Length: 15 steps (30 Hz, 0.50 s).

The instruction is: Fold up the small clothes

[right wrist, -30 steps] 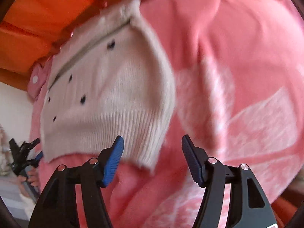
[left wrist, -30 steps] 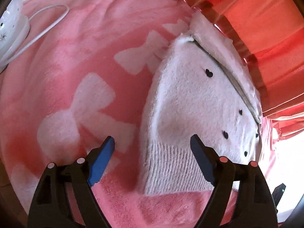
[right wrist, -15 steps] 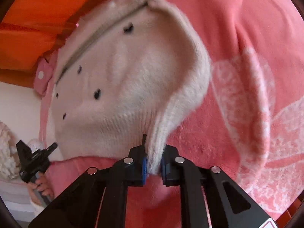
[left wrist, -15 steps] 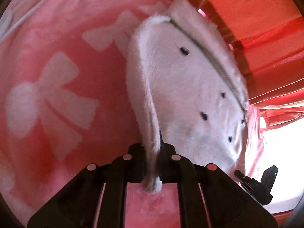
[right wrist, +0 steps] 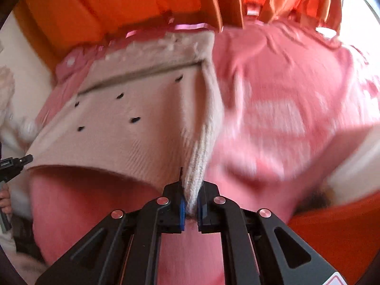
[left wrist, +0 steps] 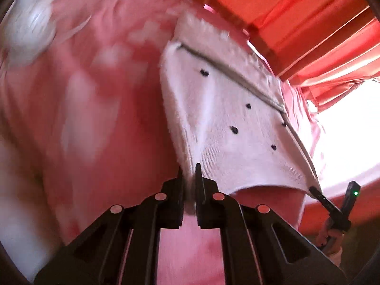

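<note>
Grippers, left (left wrist: 189, 185) and right (right wrist: 190, 198), are pinching shut the soft, limp cream knitted sweater's (left wrist: 228, 123) ribbed hem corners, sagging between them.

The little sweater (left wrist: 228, 123) is creamy white, scattered with small black dots. Under it the blanket (left wrist: 99, 109) is pink with pale white shapes. The curtain (right wrist: 123, 7) behind glows orange-red. The right gripper (right wrist: 190, 204) is black with blue pads.

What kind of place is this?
Probably a bedroom at home: the small white sweater hangs from both grippers over a pink fleece blanket, with orange curtains by a bright window.
</note>
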Tool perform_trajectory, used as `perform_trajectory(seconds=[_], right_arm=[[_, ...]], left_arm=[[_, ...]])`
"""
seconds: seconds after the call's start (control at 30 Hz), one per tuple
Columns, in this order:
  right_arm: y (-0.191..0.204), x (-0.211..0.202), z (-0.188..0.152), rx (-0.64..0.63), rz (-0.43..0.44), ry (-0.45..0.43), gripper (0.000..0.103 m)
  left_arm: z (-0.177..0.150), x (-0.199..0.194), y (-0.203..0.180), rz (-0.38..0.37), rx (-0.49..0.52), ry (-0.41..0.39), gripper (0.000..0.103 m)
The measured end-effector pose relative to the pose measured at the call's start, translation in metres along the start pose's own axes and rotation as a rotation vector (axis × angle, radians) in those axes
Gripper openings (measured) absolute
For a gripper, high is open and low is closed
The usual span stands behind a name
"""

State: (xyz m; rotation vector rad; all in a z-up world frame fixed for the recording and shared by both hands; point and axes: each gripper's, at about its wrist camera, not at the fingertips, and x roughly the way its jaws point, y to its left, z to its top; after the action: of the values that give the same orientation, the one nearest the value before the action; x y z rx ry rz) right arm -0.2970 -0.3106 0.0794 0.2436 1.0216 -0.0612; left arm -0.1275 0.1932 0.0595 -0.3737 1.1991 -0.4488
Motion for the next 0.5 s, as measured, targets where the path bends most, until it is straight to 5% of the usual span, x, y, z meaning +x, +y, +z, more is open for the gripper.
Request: perform_trajectory(seconds=[0.1,0.27,0.37,0.5], right_arm=[[0.002,-0.032,0.003,0.000,0.043,-0.063,0.006],[-0.010,-0.046,0.099,0.084,0.099,-0.370,0.006],[-0.029,-0.001,0.170,0.216,0.115,-0.456,0.006],[-0.042,0.088,0.241,0.382,0.108,-0.406,0.006]], left_arm=[[-0.007,-0.029,-0.004,-0.045,-0.030,-0.057,0.006],[0.087,-0.044,-0.047,-0.019,0.159,-0.300,0.006],[0.155,-0.011,-0.053,0.014,0.161,-0.379,0.006],[0.244,0.070,-0.062,0.121,0.116,-0.445,0.006]])
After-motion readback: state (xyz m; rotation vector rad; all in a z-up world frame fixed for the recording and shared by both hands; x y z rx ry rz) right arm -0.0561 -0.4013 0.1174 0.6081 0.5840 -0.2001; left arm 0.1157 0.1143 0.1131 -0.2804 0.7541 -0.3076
